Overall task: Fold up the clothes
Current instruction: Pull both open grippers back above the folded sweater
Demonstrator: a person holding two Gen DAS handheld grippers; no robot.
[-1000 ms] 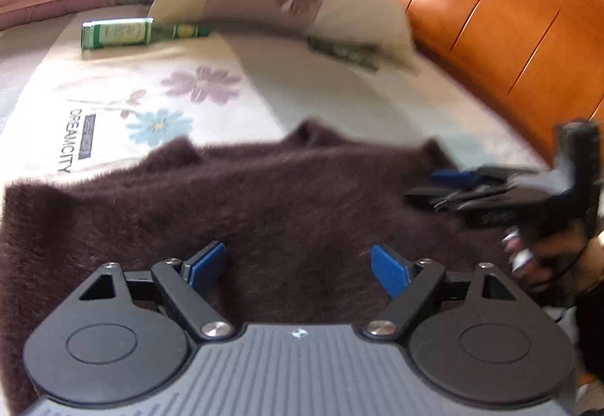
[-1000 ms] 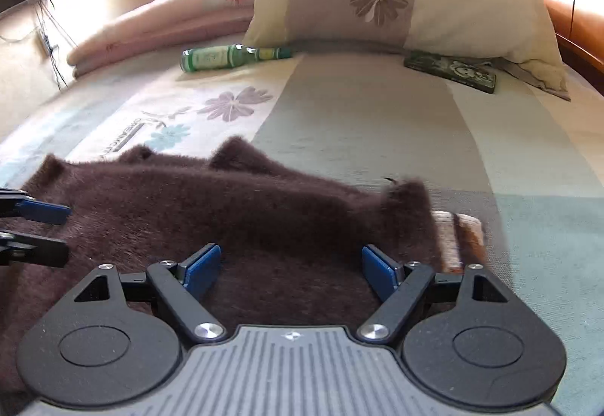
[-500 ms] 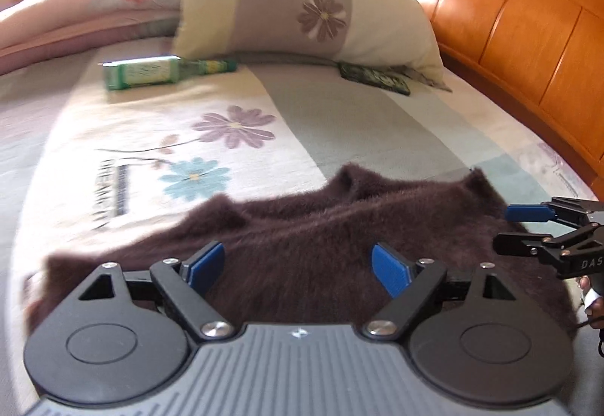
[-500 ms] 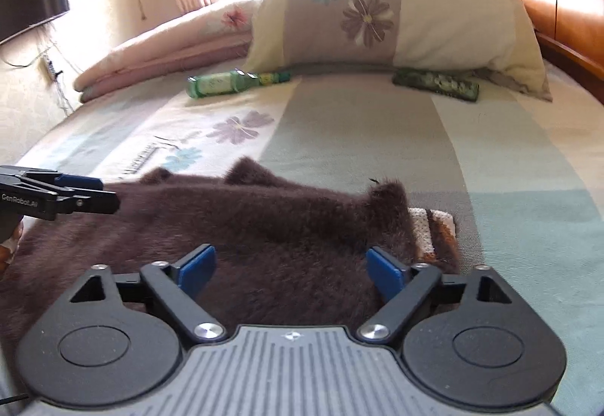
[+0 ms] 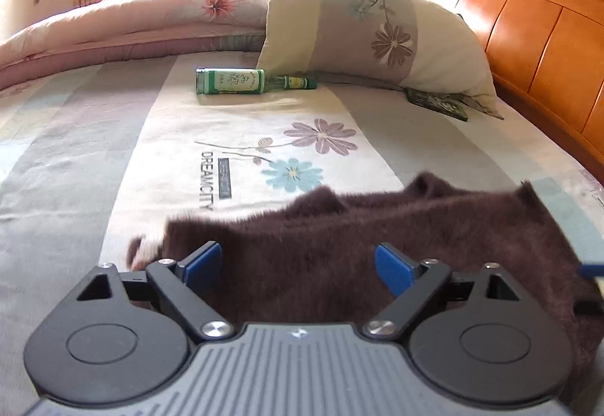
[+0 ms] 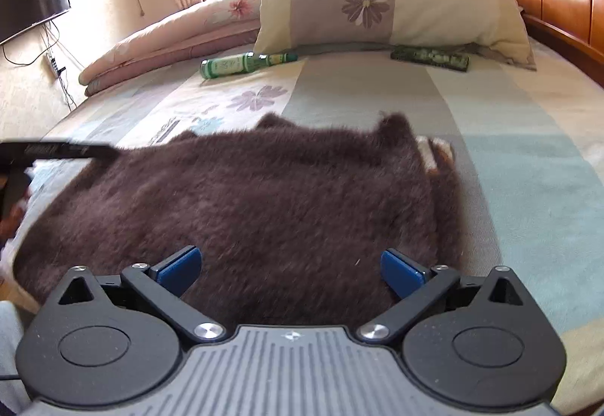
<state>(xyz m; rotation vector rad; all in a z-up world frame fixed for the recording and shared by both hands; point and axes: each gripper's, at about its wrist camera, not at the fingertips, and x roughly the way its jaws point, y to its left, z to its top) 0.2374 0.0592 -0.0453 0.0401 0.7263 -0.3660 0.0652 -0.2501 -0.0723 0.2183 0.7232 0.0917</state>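
- Our left gripper (image 5: 297, 261) hangs low over the near left part of the dark brown fuzzy knitted garment (image 5: 396, 246); its blue-padded fingers are spread wide with only the pile showing between them, gripping nothing.
- The garment lies on the striped, flower-printed bed (image 5: 113, 159), on the near side, well apart from the green glass bottle (image 5: 241, 81) lying on its side by the flowered cream pillow (image 5: 373, 34) further up.
- We judge its long axis to run across the bed, left to right, roughly level with both pairs of fingers. Small peaks rise along its far edge, toward the bottle; whether they are shoulders, a collar or bunched cloth we cannot tell.
- A pale cuff or hem (image 5: 145, 250) pokes out at its left end, and a pale-and-brown striped edge (image 6: 434, 155) shows at its right end, so some layers seem already doubled over.
- How far folding has gone we cannot settle: the broad, fairly flat shape fits a garment spread for folding as well as one folded once and awaiting another pass.
- Our right gripper (image 6: 290, 267) hovers over the garment's near right part, fingers likewise spread wide and empty.
- Right of the bottle, a dark green patterned flat box (image 6: 430, 58) lies beneath the pillow's edge.
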